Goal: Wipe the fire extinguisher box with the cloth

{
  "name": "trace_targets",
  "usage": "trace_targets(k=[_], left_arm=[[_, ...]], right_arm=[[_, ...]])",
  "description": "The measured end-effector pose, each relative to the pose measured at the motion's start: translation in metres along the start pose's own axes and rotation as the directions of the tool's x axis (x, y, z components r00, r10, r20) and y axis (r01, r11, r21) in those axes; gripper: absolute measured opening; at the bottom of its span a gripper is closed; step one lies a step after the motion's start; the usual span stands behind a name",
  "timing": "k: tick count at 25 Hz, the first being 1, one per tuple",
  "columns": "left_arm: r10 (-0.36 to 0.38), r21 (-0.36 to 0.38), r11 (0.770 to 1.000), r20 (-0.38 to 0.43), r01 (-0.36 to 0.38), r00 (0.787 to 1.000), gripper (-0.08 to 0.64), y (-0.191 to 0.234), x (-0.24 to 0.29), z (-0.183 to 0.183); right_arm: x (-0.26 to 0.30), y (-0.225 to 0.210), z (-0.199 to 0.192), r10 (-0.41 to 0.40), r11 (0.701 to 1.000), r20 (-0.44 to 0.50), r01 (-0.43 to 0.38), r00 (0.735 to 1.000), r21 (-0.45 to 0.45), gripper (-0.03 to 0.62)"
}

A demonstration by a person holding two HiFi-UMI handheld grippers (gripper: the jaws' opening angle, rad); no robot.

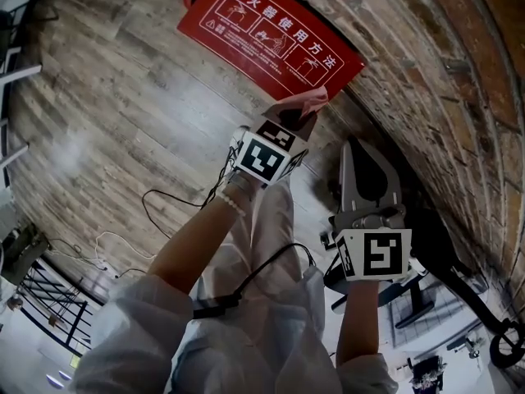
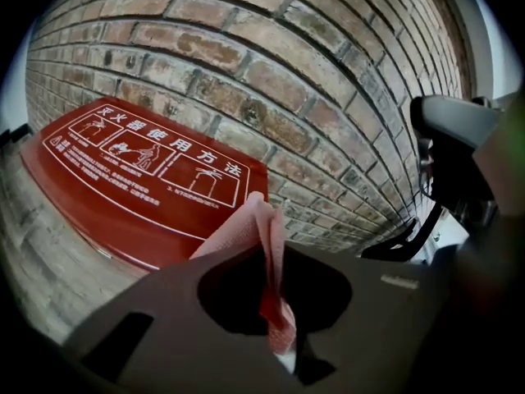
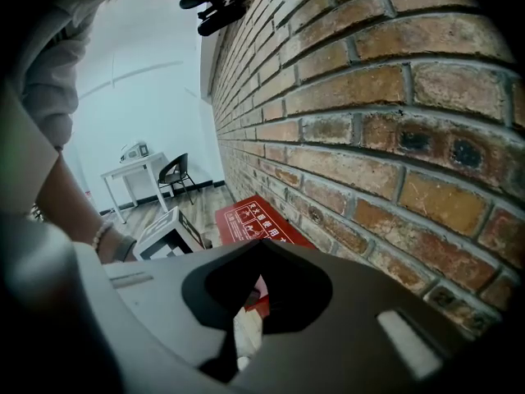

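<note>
Cloth [image 2: 261,238] — pink, crumpled — in left tongs [image 2: 273,300].

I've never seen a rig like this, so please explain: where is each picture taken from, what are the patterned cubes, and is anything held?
No robot: a person holds a two-jaw gripper in each hand; the cubes are part of them. The head view looks down from the person's head; the other two cameras ride on the grippers. A red fire extinguisher box lies on the wooden floor against a brick wall. The left gripper has its jaws shut on a pink cloth near the box. The right gripper hangs back, jaws together, empty.
</note>
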State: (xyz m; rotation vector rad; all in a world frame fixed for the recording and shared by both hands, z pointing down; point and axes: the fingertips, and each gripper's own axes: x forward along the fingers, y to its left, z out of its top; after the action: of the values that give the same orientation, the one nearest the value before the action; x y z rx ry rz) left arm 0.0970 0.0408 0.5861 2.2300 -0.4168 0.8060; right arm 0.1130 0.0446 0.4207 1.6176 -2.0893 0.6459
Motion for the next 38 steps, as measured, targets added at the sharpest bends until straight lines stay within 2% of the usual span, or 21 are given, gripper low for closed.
trace_targets(k=[4, 11, 14, 20, 24, 28, 32, 38], left_arm=[[-0.024, 0.02, 0.999, -0.013, 0.024, 1.0, 0.011, -0.013, 0.005, -0.01], [-0.028, 0.049, 0.998, 0.002, 0.027, 1.0, 0.01, -0.019, -0.012, -0.001], [-0.032, 0.058, 0.998, 0.05, 0.029, 0.998, 0.011, -0.022, -0.041, 0.016], [0.005, 0.082, 0.996, 0.173, -0.019, 0.985, 0.011, -0.015, -0.128, 0.063], [0.014, 0.109, 0.993, 0.268, -0.045, 0.963, 0.01, -0.026, -0.198, 0.101], [0.016, 0.174, 0.981, 0.368, -0.086, 0.93, 0.011, -0.042, -0.269, 0.143], [0.015, 0.225, 0.967, 0.425, -0.122, 0.905, 0.009, -0.059, -0.326, 0.171], [0.026, 0.288, 0.932, 0.552, -0.22, 0.833, 0.009, -0.081, -0.401, 0.216]], right_arm=[[-0.002, 0.003, -0.003, 0.001, 1.0, -0.003, -0.001, 1.0, 0.001, 0.008], [-0.01, 0.007, -0.001, 0.005, 1.0, -0.012, -0.006, 1.0, -0.026, 0.008], [-0.015, 0.015, 0.011, 0.012, 0.999, -0.013, -0.013, 1.0, -0.051, 0.008], [-0.028, 0.036, 0.059, 0.031, 0.994, 0.024, -0.029, 0.999, -0.107, 0.008], [-0.04, 0.058, 0.105, 0.065, 0.986, 0.074, -0.053, 0.995, -0.159, 0.008], [-0.052, 0.082, 0.153, 0.102, 0.977, 0.132, -0.074, 0.986, -0.199, 0.008], [-0.068, 0.096, 0.198, 0.123, 0.969, 0.193, -0.076, 0.973, -0.236, 0.008], [-0.091, 0.107, 0.254, 0.132, 0.959, 0.283, -0.05, 0.95, -0.278, 0.008]])
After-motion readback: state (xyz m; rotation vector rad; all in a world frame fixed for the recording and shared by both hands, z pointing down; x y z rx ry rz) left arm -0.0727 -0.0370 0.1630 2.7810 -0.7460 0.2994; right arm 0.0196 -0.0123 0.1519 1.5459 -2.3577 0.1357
